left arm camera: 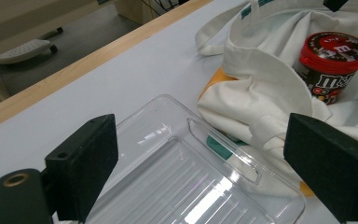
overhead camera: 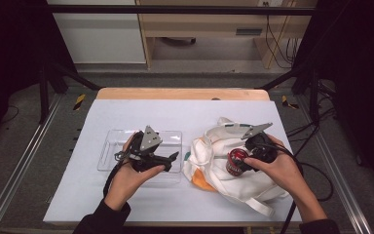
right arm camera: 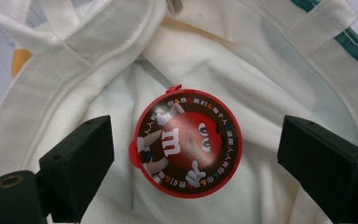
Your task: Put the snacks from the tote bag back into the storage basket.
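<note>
Right gripper (right arm camera: 191, 154) hovers over the can (right arm camera: 186, 142), jaws apart, clear of it; the can stands in the bag (overhead camera: 233, 170), right of the tray (overhead camera: 126, 141). Left gripper (overhead camera: 168, 157) is open, empty. Risk: loose cloth snagging, can tipping.

The worktop (overhead camera: 126, 204) is covered by a pale sheet, with a strip of bare light wood showing along its far edge. Two things lie directly on it. On the left half sits a clear plastic tray (overhead camera: 108, 146), shallow and ribbed across its bottom. Just beside it, on the right half, lies a crumpled white cloth bag (overhead camera: 253, 187) with green trim and an orange patch, its straps trailing toward the near edge. The bag's edge meets the tray's right side.
</note>
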The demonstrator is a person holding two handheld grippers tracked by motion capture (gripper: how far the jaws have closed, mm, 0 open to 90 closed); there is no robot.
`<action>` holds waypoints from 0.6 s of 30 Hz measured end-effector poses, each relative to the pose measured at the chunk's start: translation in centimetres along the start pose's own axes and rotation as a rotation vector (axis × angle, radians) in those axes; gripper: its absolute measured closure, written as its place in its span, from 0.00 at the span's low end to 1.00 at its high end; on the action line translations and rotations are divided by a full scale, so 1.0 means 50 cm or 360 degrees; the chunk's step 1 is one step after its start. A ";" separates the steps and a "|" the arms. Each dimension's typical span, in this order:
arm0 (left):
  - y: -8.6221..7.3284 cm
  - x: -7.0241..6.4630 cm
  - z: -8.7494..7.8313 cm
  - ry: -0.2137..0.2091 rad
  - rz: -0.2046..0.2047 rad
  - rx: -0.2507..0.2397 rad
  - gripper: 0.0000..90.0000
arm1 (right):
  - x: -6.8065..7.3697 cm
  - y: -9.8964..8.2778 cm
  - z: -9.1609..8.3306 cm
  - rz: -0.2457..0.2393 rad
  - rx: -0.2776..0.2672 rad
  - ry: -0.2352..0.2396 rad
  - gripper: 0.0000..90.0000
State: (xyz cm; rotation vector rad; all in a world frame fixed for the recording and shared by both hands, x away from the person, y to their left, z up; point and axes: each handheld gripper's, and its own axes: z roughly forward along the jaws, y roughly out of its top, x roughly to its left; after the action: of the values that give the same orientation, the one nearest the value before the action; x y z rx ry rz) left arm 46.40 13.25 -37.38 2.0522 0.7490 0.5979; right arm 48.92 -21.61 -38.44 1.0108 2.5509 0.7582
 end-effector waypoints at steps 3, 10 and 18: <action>-0.012 0.006 0.003 0.0004 0.0002 0.0041 0.11 | -0.003 0.000 0.008 0.0005 0.0029 0.0006 0.13; -0.017 0.010 0.006 0.0010 -0.0015 0.0049 0.11 | -0.008 0.001 0.021 -0.0007 0.0072 0.0009 0.13; -0.018 0.018 0.001 0.0028 -0.0022 0.0047 0.11 | -0.003 0.003 0.026 -0.0051 0.0105 0.0054 0.13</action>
State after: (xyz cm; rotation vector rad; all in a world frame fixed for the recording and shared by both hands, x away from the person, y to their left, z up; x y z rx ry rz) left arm 46.82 14.26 -38.03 2.0694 0.7863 0.6012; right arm 49.70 -21.17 -39.40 0.9828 2.6304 0.6928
